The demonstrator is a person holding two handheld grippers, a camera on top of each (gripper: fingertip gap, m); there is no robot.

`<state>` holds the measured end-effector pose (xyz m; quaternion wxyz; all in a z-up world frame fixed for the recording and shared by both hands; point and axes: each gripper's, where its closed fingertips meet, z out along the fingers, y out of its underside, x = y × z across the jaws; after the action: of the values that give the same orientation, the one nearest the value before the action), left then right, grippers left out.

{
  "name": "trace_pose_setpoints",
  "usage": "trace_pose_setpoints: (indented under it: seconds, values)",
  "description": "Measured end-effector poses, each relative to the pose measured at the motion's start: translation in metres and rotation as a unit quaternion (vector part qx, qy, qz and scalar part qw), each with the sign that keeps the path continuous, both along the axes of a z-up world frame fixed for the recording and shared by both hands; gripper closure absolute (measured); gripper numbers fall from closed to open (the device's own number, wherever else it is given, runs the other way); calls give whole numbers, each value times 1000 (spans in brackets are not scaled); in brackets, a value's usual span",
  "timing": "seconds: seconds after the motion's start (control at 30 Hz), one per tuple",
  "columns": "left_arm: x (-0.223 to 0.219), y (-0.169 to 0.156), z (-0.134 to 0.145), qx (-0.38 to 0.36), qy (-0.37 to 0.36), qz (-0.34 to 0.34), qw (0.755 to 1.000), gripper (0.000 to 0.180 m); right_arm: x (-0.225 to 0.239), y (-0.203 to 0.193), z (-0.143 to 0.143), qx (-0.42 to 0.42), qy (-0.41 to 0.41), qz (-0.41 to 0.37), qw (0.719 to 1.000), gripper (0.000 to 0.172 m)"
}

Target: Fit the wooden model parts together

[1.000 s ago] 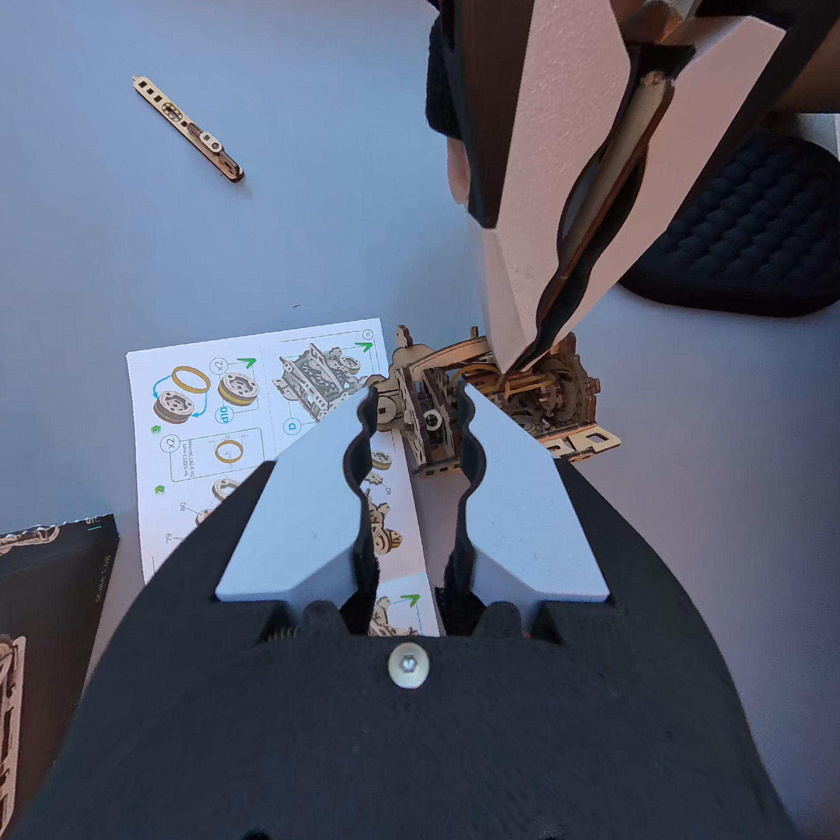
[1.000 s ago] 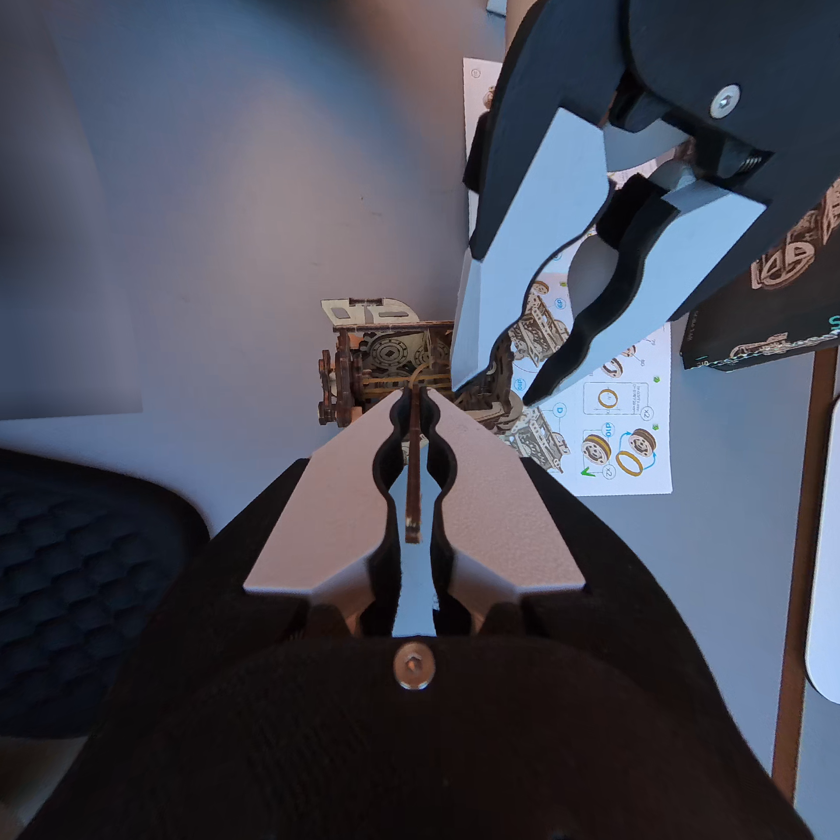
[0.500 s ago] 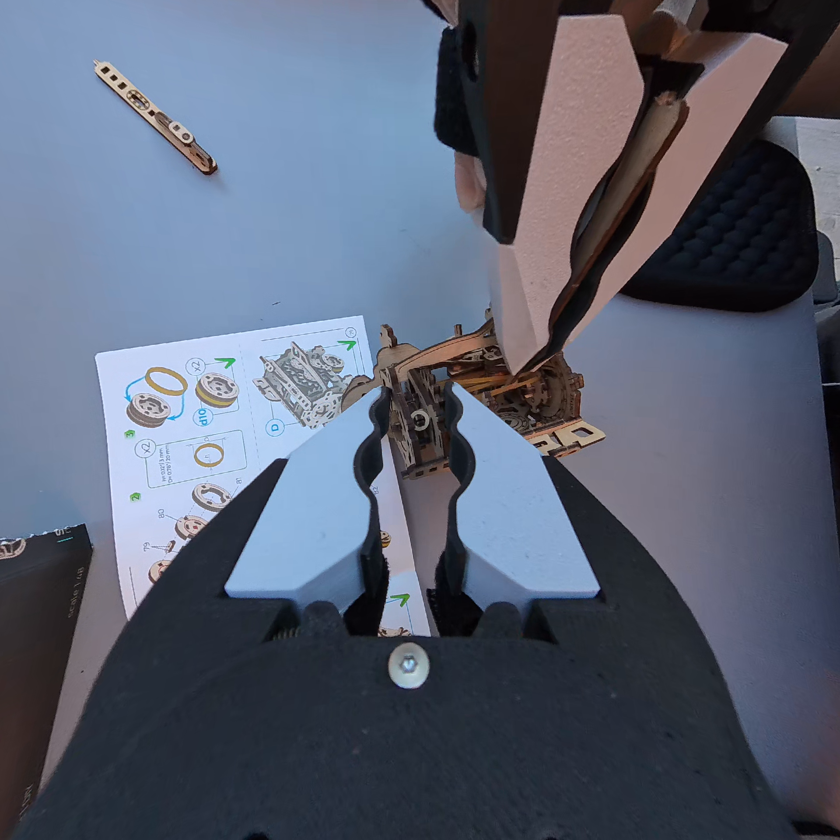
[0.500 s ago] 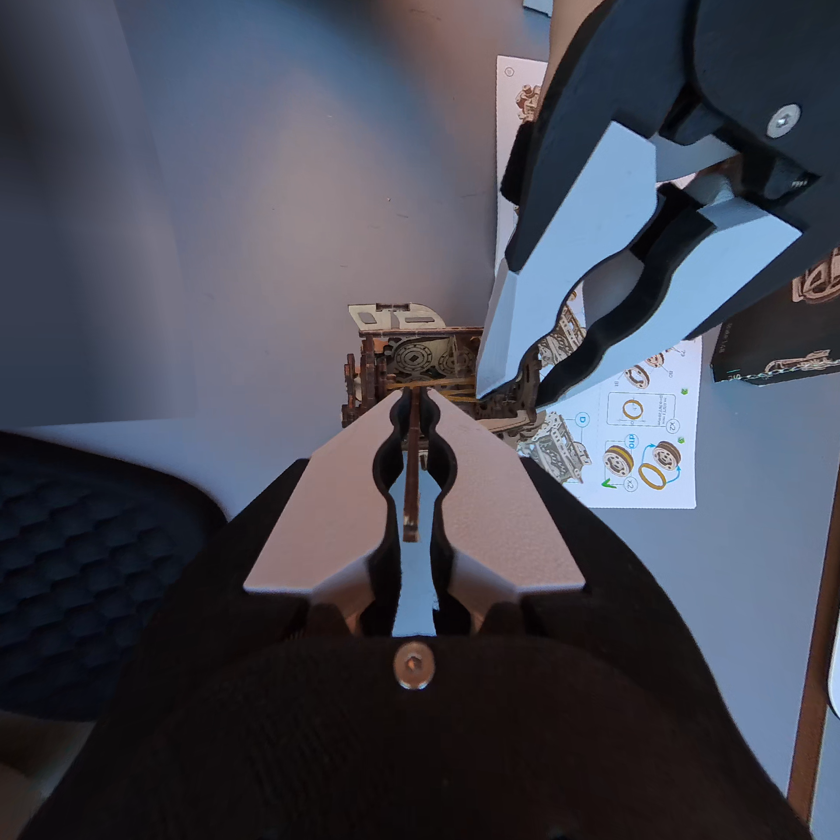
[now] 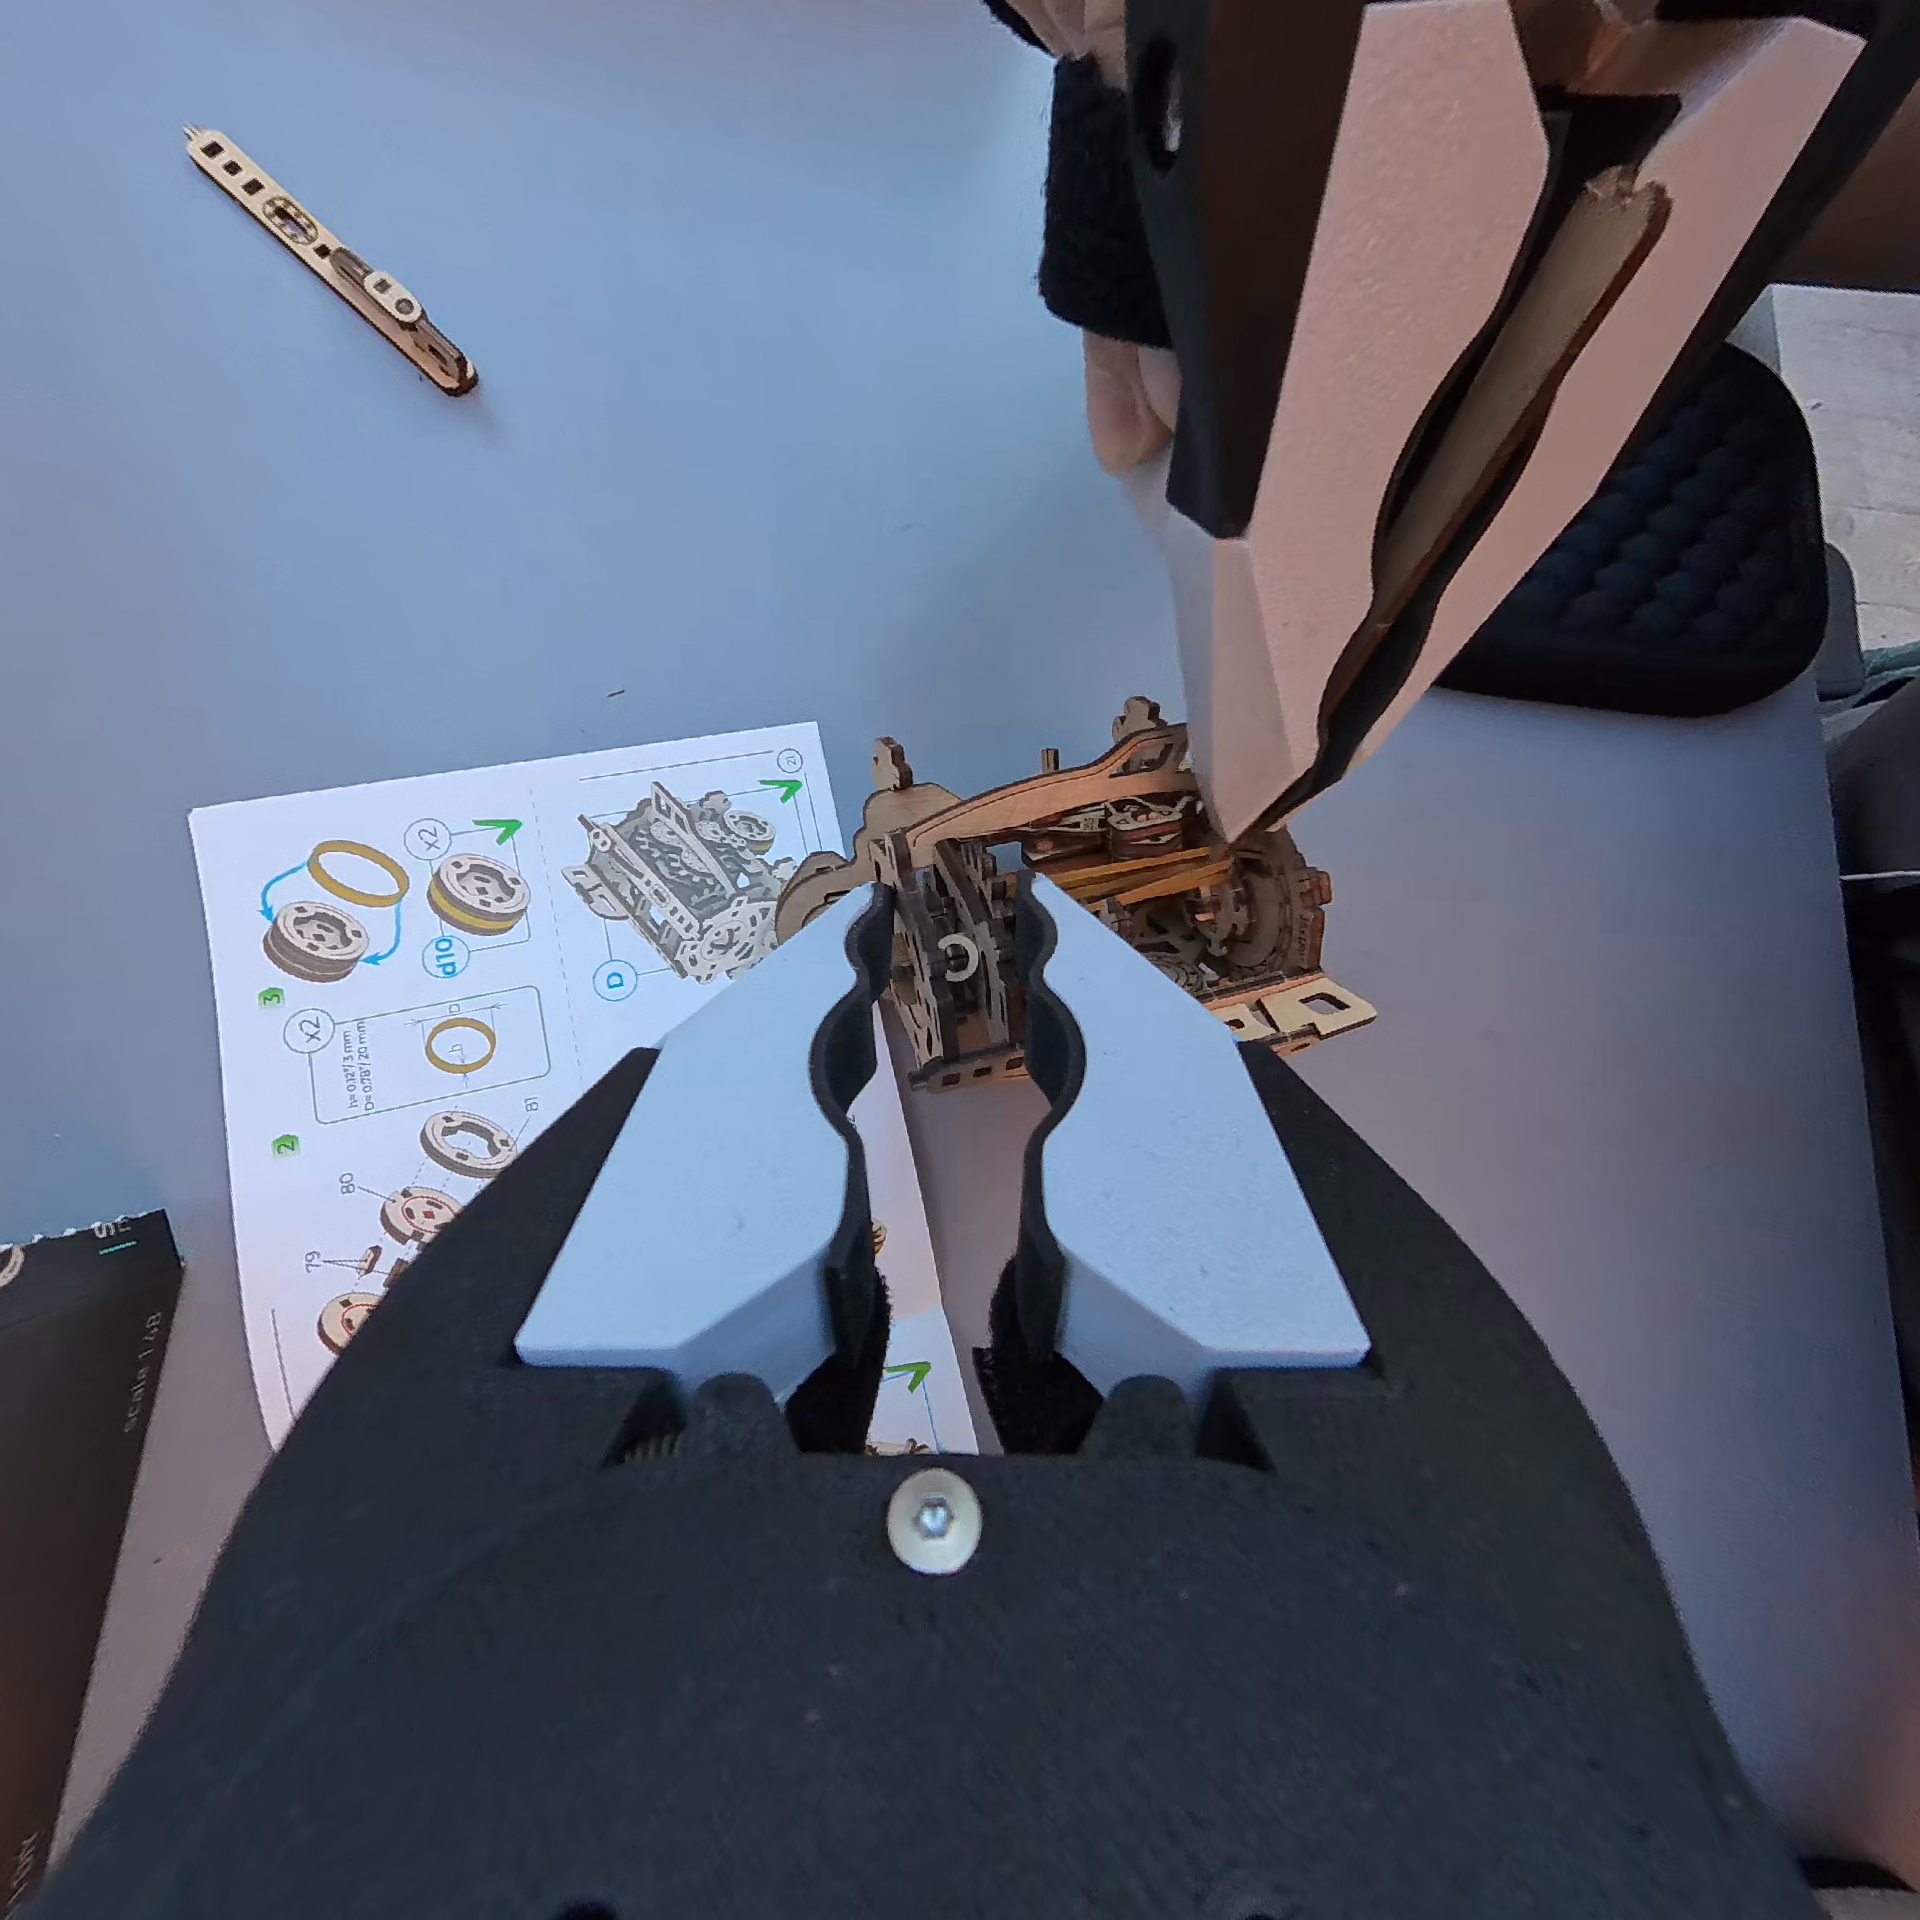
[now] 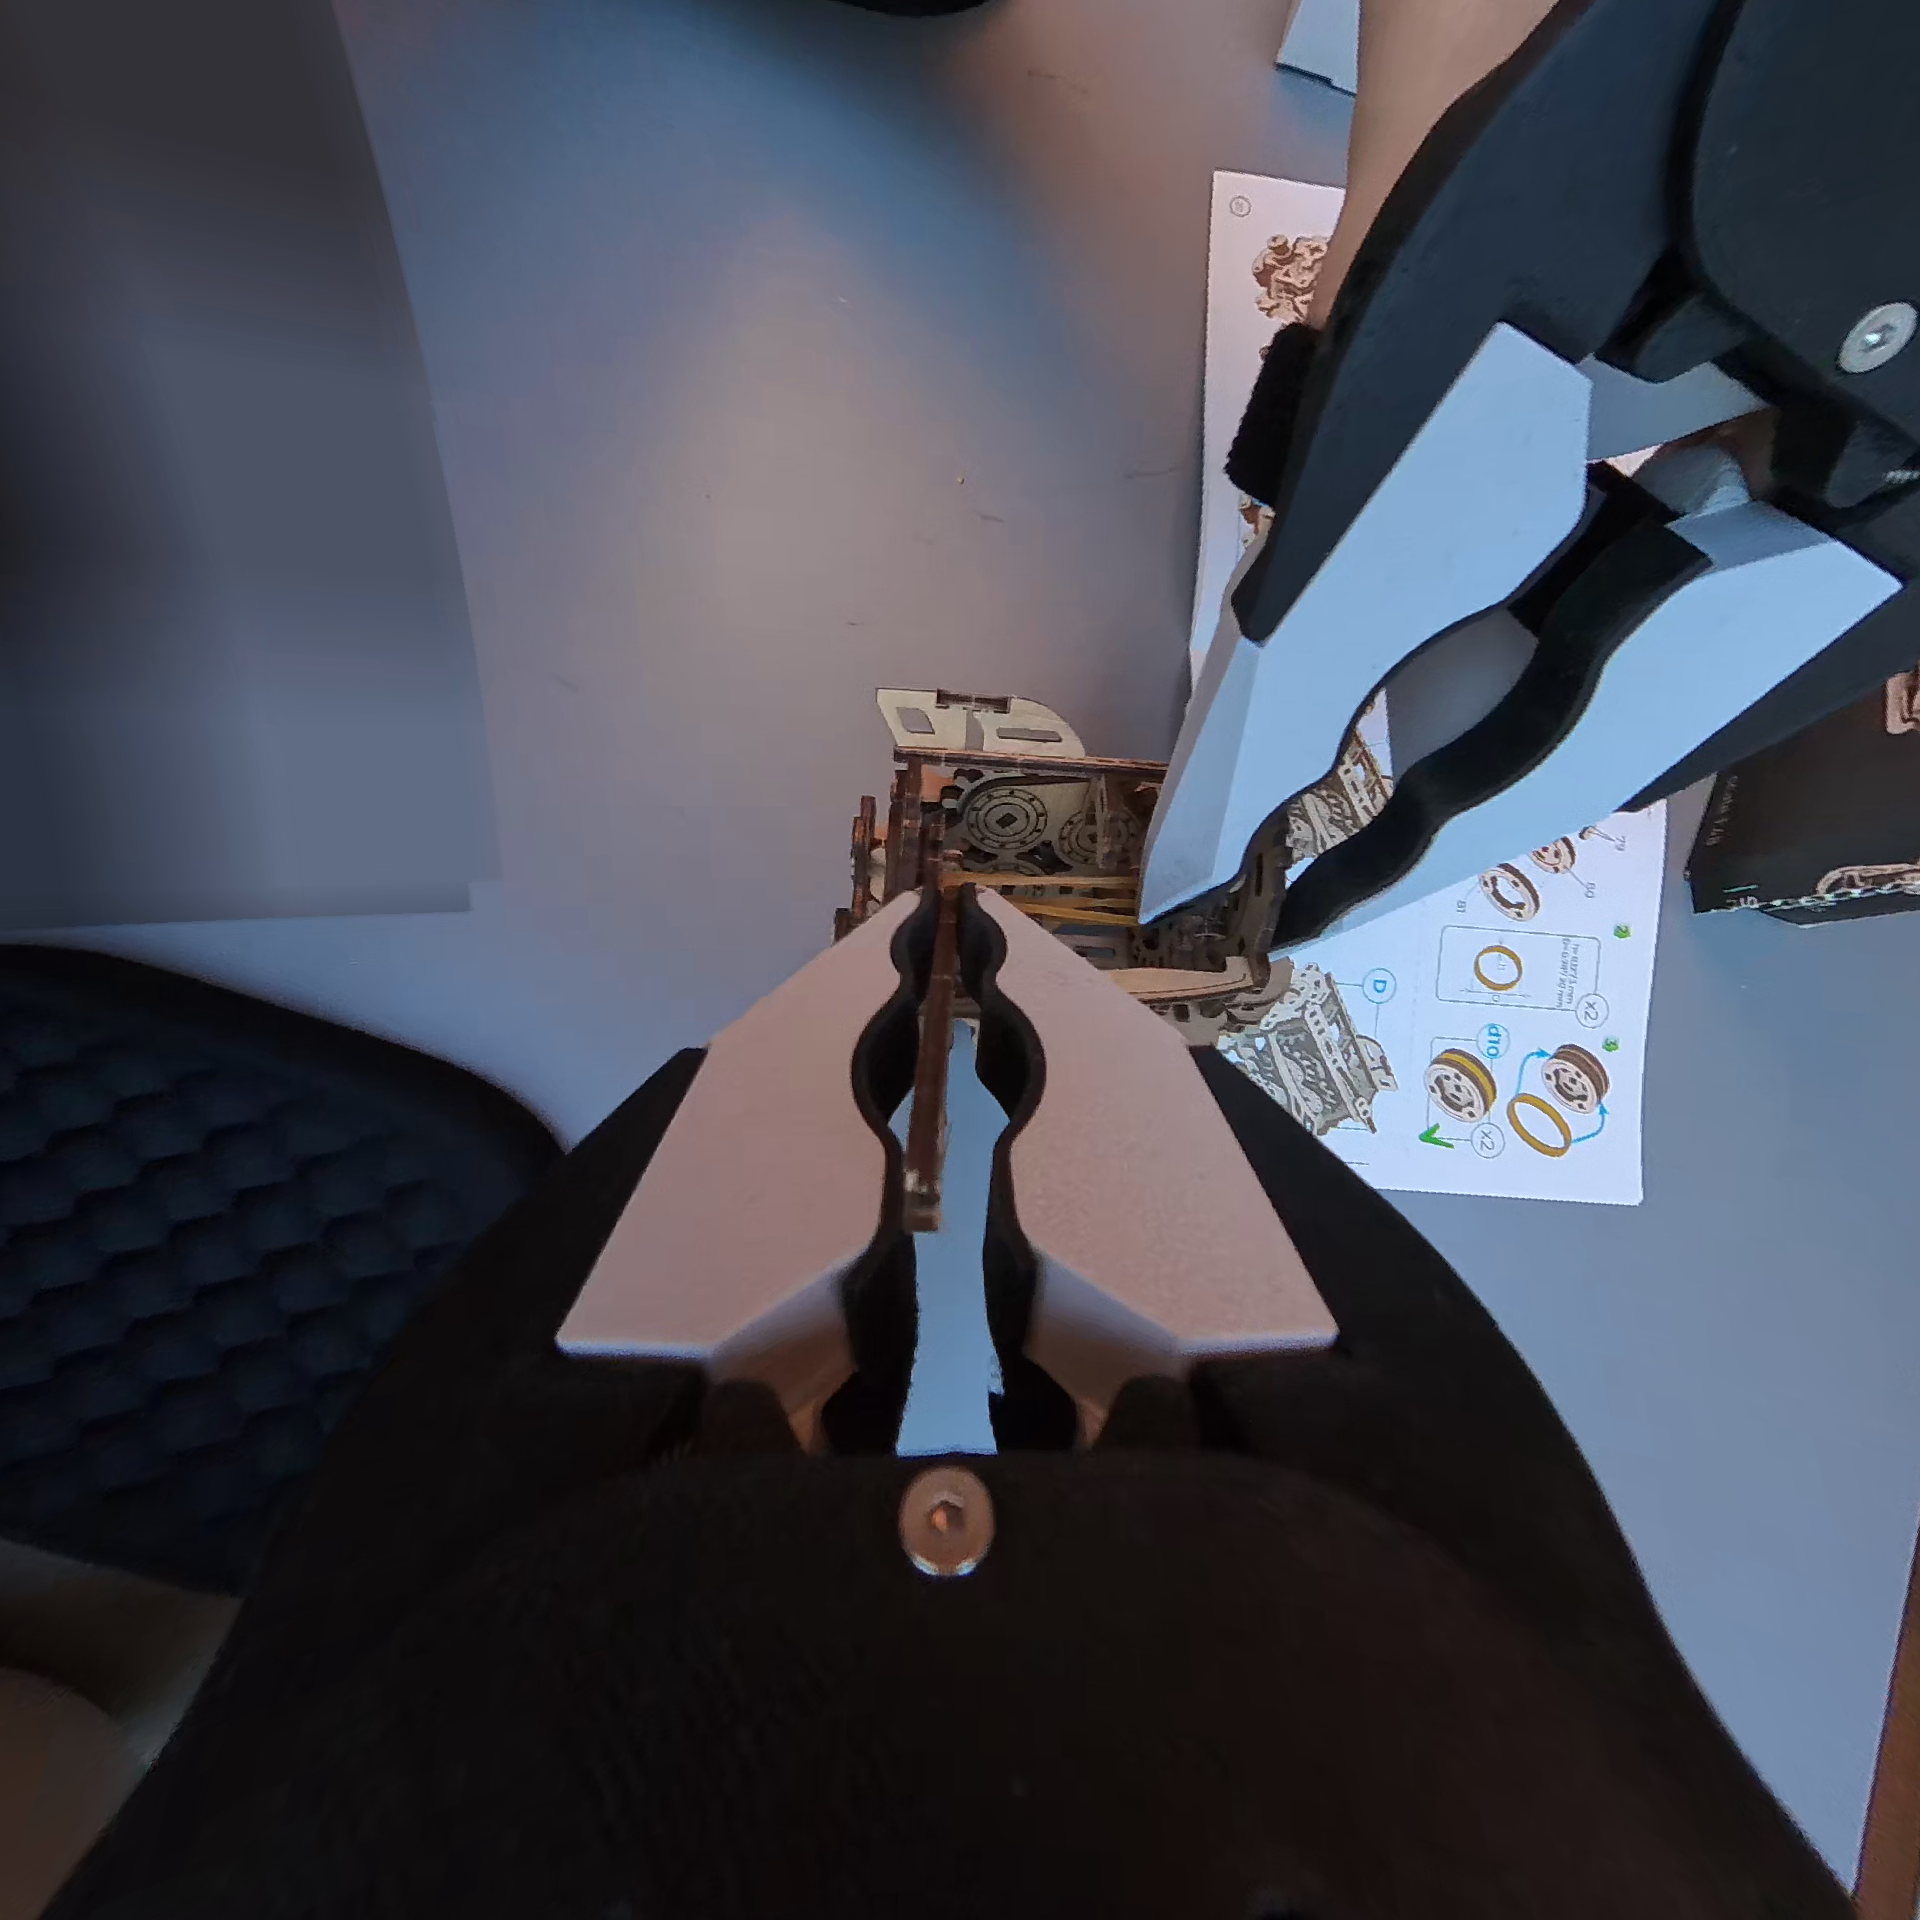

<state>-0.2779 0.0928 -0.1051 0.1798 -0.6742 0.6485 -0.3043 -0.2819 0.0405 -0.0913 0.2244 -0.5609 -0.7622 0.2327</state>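
Observation:
A wooden gear model [image 5: 1143, 904] with yellow rubber bands stands on the grey table [image 5: 727, 468]. My left gripper [image 5: 951, 904] straddles its near end wall, with both pads pressed on it. The right wrist view shows the same grip on the model [image 6: 1029, 821] from the side, with the left gripper [image 6: 1221, 920] at its right end. My right gripper [image 6: 943, 904] is shut on a thin flat wooden strip [image 6: 925, 1091]. Its tip is at the model's top by the rubber bands. In the left wrist view the right gripper [image 5: 1247, 831] comes down from above with the strip [image 5: 1496, 416] between its fingers.
A printed instruction sheet [image 5: 416, 935] lies left of the model. A loose slotted wooden strip [image 5: 332, 260] lies at the far left. A black box [image 5: 73, 1403] is at the near left, and a black padded cushion [image 5: 1683, 540] is at the right. A hand [image 5: 1122, 395] holds the right gripper. My right fingertips sit around 6 cm from my left ones.
My left gripper's jaws narrowed onto the model's end wall and have held there since. My right gripper stays shut on the strip at the model's top.

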Motion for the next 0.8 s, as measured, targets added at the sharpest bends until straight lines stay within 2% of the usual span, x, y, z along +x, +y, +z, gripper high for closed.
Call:
trace_pose_setpoints:
  seconds: [0.4,0.47,0.6,0.8]
  values:
    - [0,-1,0,-2,-8,-4,1000,160,-5,20,5,37,26,-34,998,171]
    - [0,-1,0,-3,-8,-4,1000,160,-4,29,10,64,32,-49,996,172]
    - [0,-1,0,-6,-11,-6,1000,160,-3,37,11,115,14,-68,991,171]
    - [-2,-1,1,-6,-12,-9,1000,160,-3,43,2,138,-23,-90,986,171]
